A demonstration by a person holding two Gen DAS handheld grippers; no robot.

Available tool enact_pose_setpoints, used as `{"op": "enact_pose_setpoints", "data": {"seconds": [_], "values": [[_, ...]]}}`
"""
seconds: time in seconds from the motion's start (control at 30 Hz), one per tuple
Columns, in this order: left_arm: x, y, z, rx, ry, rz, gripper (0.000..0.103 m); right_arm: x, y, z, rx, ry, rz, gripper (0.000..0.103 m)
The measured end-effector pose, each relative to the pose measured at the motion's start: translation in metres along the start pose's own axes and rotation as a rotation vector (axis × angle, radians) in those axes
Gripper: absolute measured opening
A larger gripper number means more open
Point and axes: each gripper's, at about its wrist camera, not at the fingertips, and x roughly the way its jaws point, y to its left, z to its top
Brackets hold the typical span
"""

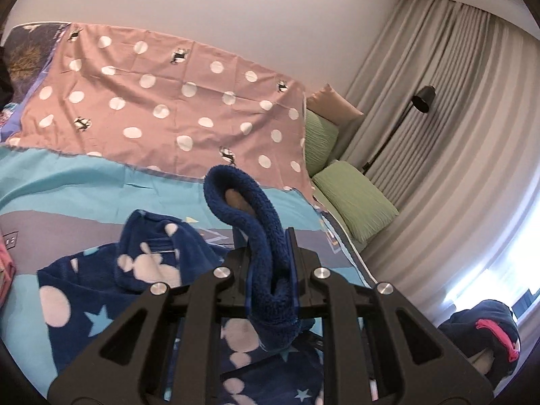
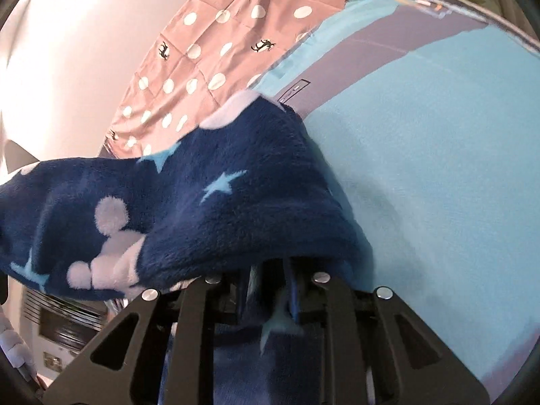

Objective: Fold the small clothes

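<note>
A navy fleece garment (image 1: 101, 290) with white dots and pale blue stars lies rumpled on the turquoise and grey sheet (image 1: 67, 185). My left gripper (image 1: 270, 253) is shut on a thick rolled edge (image 1: 243, 195) of it, and that edge loops up above the fingers, clear of the bed. In the right wrist view the same garment (image 2: 209, 202) is draped over my right gripper (image 2: 280, 270) and hides the fingertips. A fold of fleece is pinched between its jaws. The rest hangs off to the left.
A pink polka-dot sheet (image 1: 162, 101) covers the far part of the bed up to the wall. Green pillows (image 1: 354, 202), a black floor lamp (image 1: 423, 99) and curtains (image 1: 438, 67) stand at the right. A dark bundle with a pink strap (image 1: 486, 330) is at lower right. A white appliance (image 2: 67, 324) sits below left.
</note>
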Motion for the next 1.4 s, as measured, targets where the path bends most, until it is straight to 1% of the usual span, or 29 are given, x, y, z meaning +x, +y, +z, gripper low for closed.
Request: {"op": "enact_pose_setpoints", "data": {"seconds": [0.07, 0.17, 0.23, 0.27, 0.3, 0.37, 0.43, 0.5, 0.57, 0.6, 0.63, 0.67, 0.7, 0.73, 0.77, 0.8, 0.83, 0.87, 0.93, 0.97, 1.03, 1.07, 1.1, 1.13, 1.17, 1.2, 1.23, 1.33, 1.4], "values": [[-0.01, 0.012, -0.002, -0.005, -0.009, 0.017, 0.016, 0.002, 0.006, -0.004, -0.014, 0.017, 0.007, 0.023], [-0.029, 0.04, -0.01, -0.041, -0.021, 0.048, 0.016, 0.007, 0.008, -0.007, -0.052, 0.034, -0.035, 0.025], [-0.04, 0.066, -0.022, -0.07, -0.018, 0.087, 0.016, 0.015, 0.006, -0.004, -0.035, 0.115, -0.044, 0.032], [-0.042, 0.081, -0.031, -0.09, -0.004, 0.113, 0.016, 0.016, 0.006, -0.002, -0.02, 0.173, -0.006, 0.033], [-0.042, 0.092, -0.036, -0.107, 0.012, 0.132, 0.017, 0.011, 0.007, 0.0, -0.015, 0.188, 0.021, 0.033], [-0.039, 0.126, -0.057, -0.148, 0.062, 0.201, 0.018, -0.005, 0.016, 0.001, -0.055, 0.146, 0.033, 0.033], [-0.032, 0.151, -0.075, -0.171, 0.106, 0.259, 0.019, -0.026, 0.029, 0.0, -0.125, 0.069, 0.046, 0.036], [-0.018, 0.179, -0.099, -0.197, 0.171, 0.321, 0.023, -0.032, 0.04, 0.002, -0.194, 0.036, 0.103, 0.039], [-0.005, 0.194, -0.118, -0.184, 0.232, 0.383, 0.032, -0.03, 0.05, 0.0, -0.283, 0.036, 0.146, 0.04], [0.0, 0.199, -0.129, -0.157, 0.247, 0.41, 0.032, -0.028, 0.053, -0.002, -0.314, 0.02, 0.157, 0.04], [0.0, 0.2, -0.135, -0.128, 0.224, 0.403, 0.033, -0.024, 0.055, -0.002, -0.34, 0.005, 0.149, 0.04], [-0.003, 0.2, -0.135, -0.122, 0.21, 0.4, 0.033, -0.012, 0.056, -0.003, -0.398, -0.005, 0.091, 0.04], [-0.004, 0.199, -0.134, -0.126, 0.208, 0.401, 0.034, -0.001, 0.055, -0.006, -0.438, 0.004, 0.011, 0.04], [-0.007, 0.198, -0.133, -0.126, 0.207, 0.409, 0.036, 0.019, 0.046, -0.009, -0.449, 0.049, -0.101, 0.039], [-0.009, 0.195, -0.132, -0.112, 0.206, 0.424, 0.04, 0.033, 0.035, -0.01, -0.413, 0.099, -0.124, 0.039], [-0.011, 0.191, -0.131, -0.096, 0.205, 0.442, 0.042, 0.039, 0.03, -0.006, -0.387, 0.099, -0.106, 0.038], [-0.017, 0.183, -0.128, -0.066, 0.189, 0.473, 0.049, 0.039, 0.031, -0.005, -0.388, 0.093, -0.103, 0.038], [-0.022, 0.175, -0.124, -0.042, 0.162, 0.484, 0.053, 0.035, 0.035, -0.006, -0.406, 0.093, -0.116, 0.038], [-0.035, 0.16, -0.118, -0.017, 0.097, 0.468, 0.056, 0.033, 0.041, -0.011, -0.45, 0.076, -0.149, 0.039], [-0.044, 0.152, -0.114, -0.008, 0.051, 0.443, 0.059, 0.037, 0.043, -0.013, -0.464, 0.075, -0.162, 0.039], [-0.048, 0.145, -0.113, 0.011, 0.018, 0.419, 0.064, 0.041, 0.045, -0.01, -0.481, 0.075, -0.176, 0.04], [-0.039, 0.145, -0.116, 0.023, 0.051, 0.44, 0.065, 0.041, 0.044, -0.009, -0.479, 0.076, -0.175, 0.04], [-0.024, 0.148, -0.122, 0.031, 0.112, 0.472, 0.065, 0.041, 0.044, -0.009, -0.476, 0.078, -0.172, 0.04], [-0.002, 0.155, -0.136, 0.049, 0.225, 0.525, 0.064, 0.041, 0.045, -0.009, -0.476, 0.078, -0.17, 0.04], [0.012, 0.157, -0.146, 0.069, 0.285, 0.555, 0.067, 0.042, 0.045, -0.009, -0.48, 0.079, -0.166, 0.04], [0.015, 0.155, -0.157, 0.113, 0.259, 0.578, 0.067, 0.041, 0.045, -0.01, -0.487, 0.076, -0.165, 0.041], [0.012, 0.151, -0.155, 0.126, 0.248, 0.588, 0.066, 0.041, 0.047, -0.012, -0.503, 0.069, -0.166, 0.041], [-0.007, 0.144, -0.147, 0.092, 0.205, 0.581, 0.064, 0.038, 0.042, -0.016, -0.514, 0.045, -0.161, 0.041], [-0.026, 0.132, -0.147, 0.109, 0.17, 0.577, 0.064, 0.034, 0.038, -0.016, -0.495, 0.023, -0.135, 0.041]]}}
